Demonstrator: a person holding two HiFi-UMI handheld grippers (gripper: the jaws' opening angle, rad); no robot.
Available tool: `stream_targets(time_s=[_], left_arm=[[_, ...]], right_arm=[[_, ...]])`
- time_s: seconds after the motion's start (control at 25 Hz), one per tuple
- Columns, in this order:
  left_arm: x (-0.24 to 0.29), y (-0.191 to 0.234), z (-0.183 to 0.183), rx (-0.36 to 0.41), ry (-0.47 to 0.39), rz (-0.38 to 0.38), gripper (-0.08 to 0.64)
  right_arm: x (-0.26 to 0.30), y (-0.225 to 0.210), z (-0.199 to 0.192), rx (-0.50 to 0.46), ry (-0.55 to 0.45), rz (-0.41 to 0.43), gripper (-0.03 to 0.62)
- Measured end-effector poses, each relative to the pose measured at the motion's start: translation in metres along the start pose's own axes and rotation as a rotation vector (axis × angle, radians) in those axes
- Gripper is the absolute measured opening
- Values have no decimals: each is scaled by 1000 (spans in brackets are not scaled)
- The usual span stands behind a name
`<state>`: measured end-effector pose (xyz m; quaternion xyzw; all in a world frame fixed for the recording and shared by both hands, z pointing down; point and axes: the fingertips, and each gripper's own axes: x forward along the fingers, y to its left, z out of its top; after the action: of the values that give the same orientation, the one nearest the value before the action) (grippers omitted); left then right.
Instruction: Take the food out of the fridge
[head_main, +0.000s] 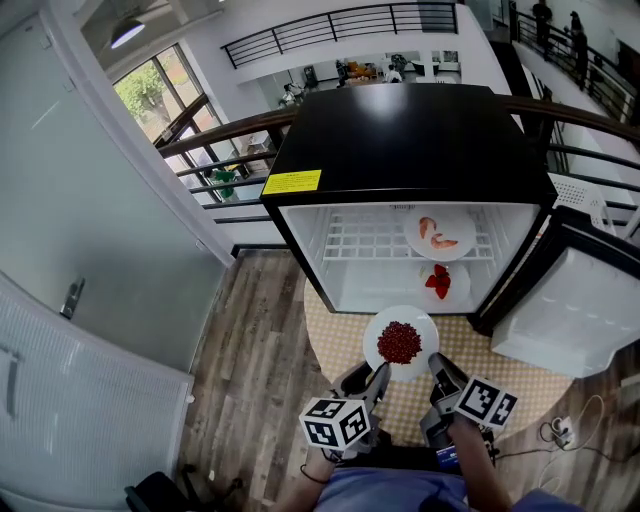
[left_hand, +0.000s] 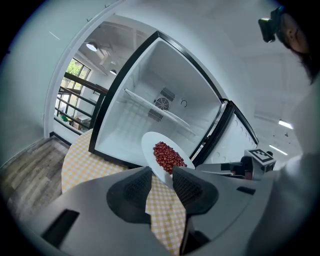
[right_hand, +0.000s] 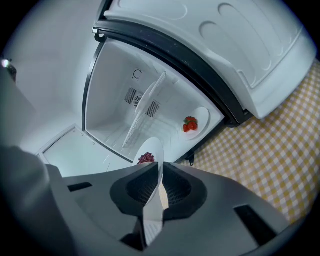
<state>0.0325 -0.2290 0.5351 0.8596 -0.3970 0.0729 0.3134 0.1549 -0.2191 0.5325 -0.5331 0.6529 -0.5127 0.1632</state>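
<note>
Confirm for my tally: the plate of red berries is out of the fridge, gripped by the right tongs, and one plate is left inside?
No. The head view shows two plates left inside: the shrimp plate on the shelf and the plate of red pieces below it. The plate of red berries is out of the fridge, gripped by the right tongs.

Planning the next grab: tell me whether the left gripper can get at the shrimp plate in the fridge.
Probably yes: the door is open, the left gripper has its jaws apart, and nothing blocks the shrimp plate on the shelf. The bean plate in the right gripper is close.
</note>
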Motion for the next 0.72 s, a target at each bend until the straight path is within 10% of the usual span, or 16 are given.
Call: stream_targets(time_s=[0.72], left_arm=[[-79,37,-5,-33,3,-89,140]], right_arm=[[-10,49,-75,-29,-58,-54,38]])
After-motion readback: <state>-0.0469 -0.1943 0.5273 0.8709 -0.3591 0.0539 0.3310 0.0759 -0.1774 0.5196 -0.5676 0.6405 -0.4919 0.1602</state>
